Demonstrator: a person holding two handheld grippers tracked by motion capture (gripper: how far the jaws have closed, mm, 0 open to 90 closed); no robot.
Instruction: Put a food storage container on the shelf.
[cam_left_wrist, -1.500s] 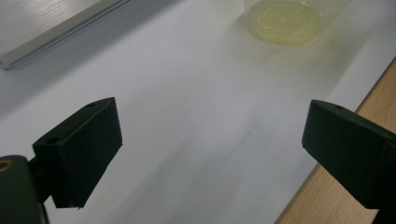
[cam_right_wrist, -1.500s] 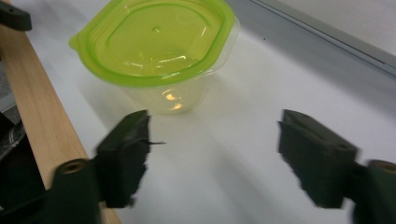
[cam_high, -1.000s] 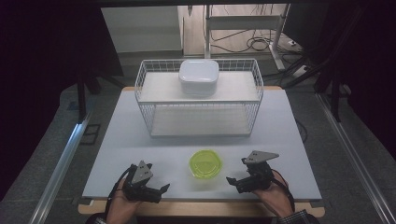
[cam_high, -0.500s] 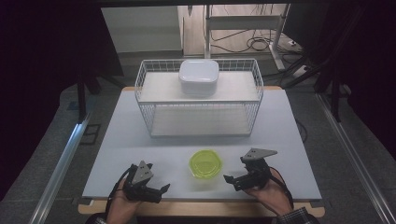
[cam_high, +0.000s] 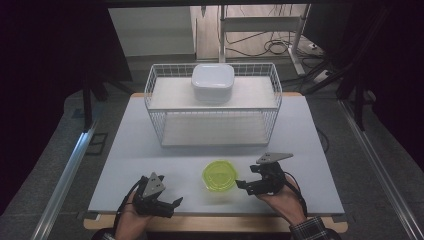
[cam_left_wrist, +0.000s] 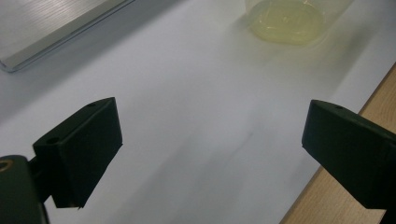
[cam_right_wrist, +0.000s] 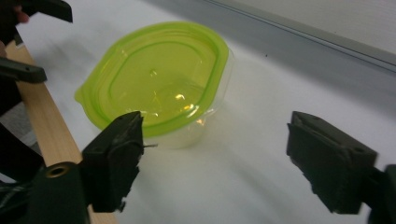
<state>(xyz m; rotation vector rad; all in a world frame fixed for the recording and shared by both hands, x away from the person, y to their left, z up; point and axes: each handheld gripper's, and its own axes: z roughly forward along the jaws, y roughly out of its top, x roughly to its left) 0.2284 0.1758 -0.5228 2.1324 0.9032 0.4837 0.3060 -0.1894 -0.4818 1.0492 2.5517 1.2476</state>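
Hovering just beside the lidded green container (cam_high: 219, 175), the right hand-held gripper (cam_high: 250, 183) has been closing its jaws, nothing gripped; the left hand-held gripper (cam_high: 172, 205) gapes empty.

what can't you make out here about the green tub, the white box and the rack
- Green-lidded tub: contents unclear, right gripper view; tinted lid glares. Left gripper view: top edge cuts it, blurred.
- White box: contents hidden by its opaque lid, high view.
- Wire rack: lower shelf's back, high view; upper shelf covers it.
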